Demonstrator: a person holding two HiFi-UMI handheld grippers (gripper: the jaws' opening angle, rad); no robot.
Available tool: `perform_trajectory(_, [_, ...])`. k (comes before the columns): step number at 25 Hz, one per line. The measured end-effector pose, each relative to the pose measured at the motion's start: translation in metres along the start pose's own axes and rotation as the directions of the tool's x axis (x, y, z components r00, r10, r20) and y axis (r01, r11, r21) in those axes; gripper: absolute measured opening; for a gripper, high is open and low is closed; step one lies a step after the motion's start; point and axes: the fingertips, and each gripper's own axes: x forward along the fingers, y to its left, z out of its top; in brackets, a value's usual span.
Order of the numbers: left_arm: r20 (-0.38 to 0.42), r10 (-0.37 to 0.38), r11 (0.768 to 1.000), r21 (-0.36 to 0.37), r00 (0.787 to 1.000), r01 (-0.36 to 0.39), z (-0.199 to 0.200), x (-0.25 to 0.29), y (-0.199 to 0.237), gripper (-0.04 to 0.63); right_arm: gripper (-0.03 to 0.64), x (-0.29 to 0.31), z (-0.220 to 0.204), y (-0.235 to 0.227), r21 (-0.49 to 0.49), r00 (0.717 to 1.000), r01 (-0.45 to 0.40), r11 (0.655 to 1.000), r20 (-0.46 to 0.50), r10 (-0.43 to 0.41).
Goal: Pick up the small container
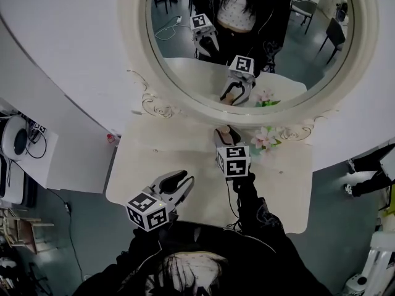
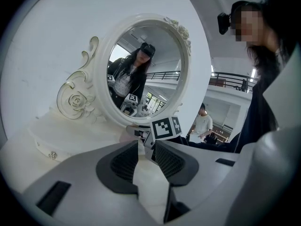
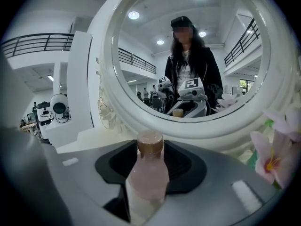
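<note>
Container [image 3: 146, 175]: small pink bottle with a brown cap, upright between the pads of my right tongs [image 3: 149, 150]. Both pads meet its sides below the cap, so I read the right tongs as clamped on it. The grip is on the body, not the cap. That makes sense, since the body gives the pads more to bear on and a cap could turn or slip. The tongs' own bulk hides the base, so I cannot tell whether it sits on the counter [image 1: 154, 165] or just clear of it.

Place: back of the counter, close in front of the mirror [image 3: 117, 98], with pink flowers [image 3: 275, 160] near on its right. It is a tight corner: the frame stands right behind and petals crowd one side. Hence, I judge, the roughly level approach from the front, along the one free line. The reflection shows the cap centred between the pads, so the hold looks square.

Left tongs [image 2: 146, 150]: closed together with nothing between them. They hang over the near left of the counter, well apart from the container. I take them as parked out of the way, since this is a one-handed job.

Judgement: the grasp is made and the lift is the step in hand. Risks are the smooth bottle sliding in a light squeeze and the petals catching on the way out. Best to raise it straight, then draw it back toward me.
</note>
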Motion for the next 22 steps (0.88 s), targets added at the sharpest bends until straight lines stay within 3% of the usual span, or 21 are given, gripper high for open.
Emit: perform_trajectory(22, [-0.034, -0.055, 0.998, 0.021, 0.998, 0.056, 0.009, -0.005, 0.021, 0.098, 0.147, -0.01, -0.002, 0.007, 0.057, 0.997, 0.055, 0.997, -0.054, -0.052])
